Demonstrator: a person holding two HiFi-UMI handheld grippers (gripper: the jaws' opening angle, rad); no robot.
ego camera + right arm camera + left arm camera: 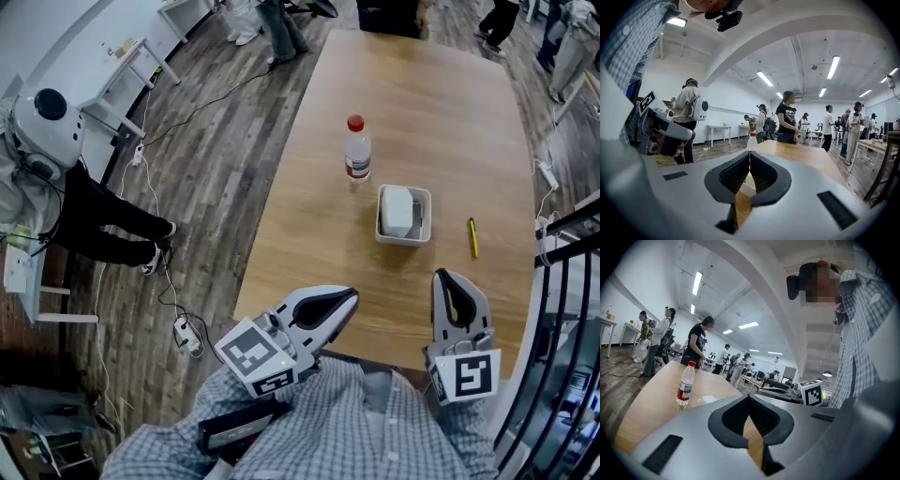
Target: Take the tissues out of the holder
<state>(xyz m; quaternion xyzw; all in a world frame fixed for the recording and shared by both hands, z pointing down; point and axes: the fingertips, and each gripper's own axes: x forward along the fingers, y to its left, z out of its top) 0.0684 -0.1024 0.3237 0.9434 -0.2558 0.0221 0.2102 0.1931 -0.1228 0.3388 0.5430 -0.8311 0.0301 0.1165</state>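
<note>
Table point(422, 94): bearing the holder point(424, 217).
Room: people point(788, 117) standing beyond holder.
Bottle point(356, 150), pen point(472, 237): flanking holder.
Left gripper point(347, 298), right gripper point(448, 277): hovering before holder, jaws together, empty.

A white holder point(424, 217) with folded tissues point(397, 210) in it sits mid-worktop point(422, 103), with a red-capped water bottle point(356, 150) upright just beyond its left corner and a yellow pen point(472, 237) lying to its right. Nearer the worktop's front edge, the left gripper point(351, 298) and right gripper point(448, 278) point towards the holder, jaws together and well short of it.
</note>
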